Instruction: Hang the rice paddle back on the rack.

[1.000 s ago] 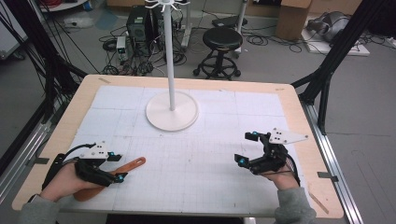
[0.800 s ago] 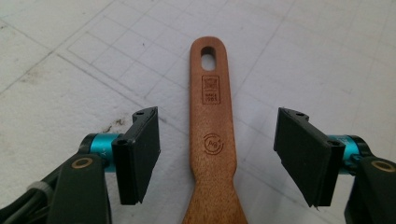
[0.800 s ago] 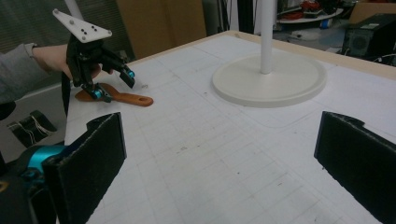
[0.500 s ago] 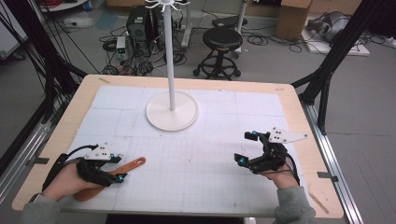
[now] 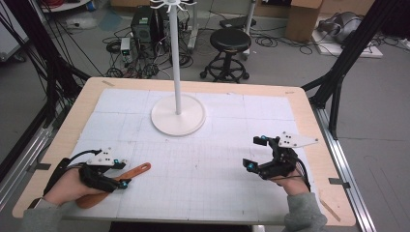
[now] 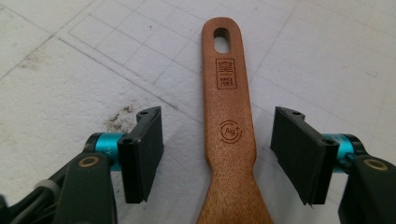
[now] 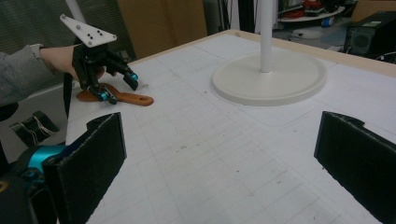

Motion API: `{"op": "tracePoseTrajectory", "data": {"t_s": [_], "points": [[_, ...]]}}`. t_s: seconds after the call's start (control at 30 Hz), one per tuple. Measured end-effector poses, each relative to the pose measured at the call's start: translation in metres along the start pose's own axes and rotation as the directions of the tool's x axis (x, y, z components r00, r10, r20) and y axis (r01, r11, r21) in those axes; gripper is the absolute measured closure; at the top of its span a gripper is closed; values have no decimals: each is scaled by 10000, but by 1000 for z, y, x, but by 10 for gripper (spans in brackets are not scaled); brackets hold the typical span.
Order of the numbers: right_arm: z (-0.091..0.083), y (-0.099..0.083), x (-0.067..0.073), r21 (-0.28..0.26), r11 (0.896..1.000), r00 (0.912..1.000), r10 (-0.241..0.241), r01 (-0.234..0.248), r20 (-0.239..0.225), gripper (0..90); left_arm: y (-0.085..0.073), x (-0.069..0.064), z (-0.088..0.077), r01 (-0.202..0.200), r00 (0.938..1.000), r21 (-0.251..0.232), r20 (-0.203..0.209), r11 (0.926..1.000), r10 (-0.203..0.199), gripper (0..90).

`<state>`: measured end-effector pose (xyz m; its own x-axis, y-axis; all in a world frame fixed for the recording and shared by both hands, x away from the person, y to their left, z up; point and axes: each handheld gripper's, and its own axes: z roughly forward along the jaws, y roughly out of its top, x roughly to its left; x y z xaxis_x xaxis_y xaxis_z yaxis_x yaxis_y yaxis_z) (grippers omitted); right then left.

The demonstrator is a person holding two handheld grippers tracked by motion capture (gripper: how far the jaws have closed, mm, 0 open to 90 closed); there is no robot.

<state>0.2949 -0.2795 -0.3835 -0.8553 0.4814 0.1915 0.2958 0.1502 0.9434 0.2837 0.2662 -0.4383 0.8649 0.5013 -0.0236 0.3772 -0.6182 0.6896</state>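
Observation:
A brown wooden spatula [image 5: 139,169] lies flat on the white gridded mat at the front left, its handle end with the hole pointing right. My left gripper [image 5: 124,172] straddles the handle [image 6: 229,126]. Its jaws have just been closing, with bare mat showing on both sides between the pads [image 6: 144,140] and the wood. My right gripper [image 5: 255,152] hovers over the mat at the front right, open with nothing between its jaws [image 7: 224,140]. From there the left gripper [image 7: 122,87] and the spatula [image 7: 135,99] appear across the table.
A white stand with a round base [image 5: 178,116] and a tall pole rises at the middle back of the mat [image 5: 212,164]. The wooden table edge [image 5: 63,140] frames the mat. A stool, boxes and cables sit on the floor beyond.
The left gripper's jaws stand slightly narrower around the spatula handle. Both hands and the spatula have stayed in place.

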Motion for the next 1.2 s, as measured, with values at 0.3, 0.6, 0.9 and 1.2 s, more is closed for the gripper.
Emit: {"op": "tracePoseTrajectory", "data": {"t_s": [0.3,0.6,0.9,1.2], "points": [[2,-1,1,137,9999,10000,-67,66,20,10,0,1,-1,-1,10000,-7,-86,10000,1,441],[0,-1,6,189,9997,9998,-150,149,98,10,0,-1,-1,-535,9985,-150,145,9985,537,528],[-2,-1,6,190,9997,9998,-152,150,127,10,1,1,0,-168,9997,-104,175,9998,169,548],[-1,-1,6,267,9995,9998,-168,165,122,10,2,-1,0,-136,9998,-98,115,9999,137,566]]}}
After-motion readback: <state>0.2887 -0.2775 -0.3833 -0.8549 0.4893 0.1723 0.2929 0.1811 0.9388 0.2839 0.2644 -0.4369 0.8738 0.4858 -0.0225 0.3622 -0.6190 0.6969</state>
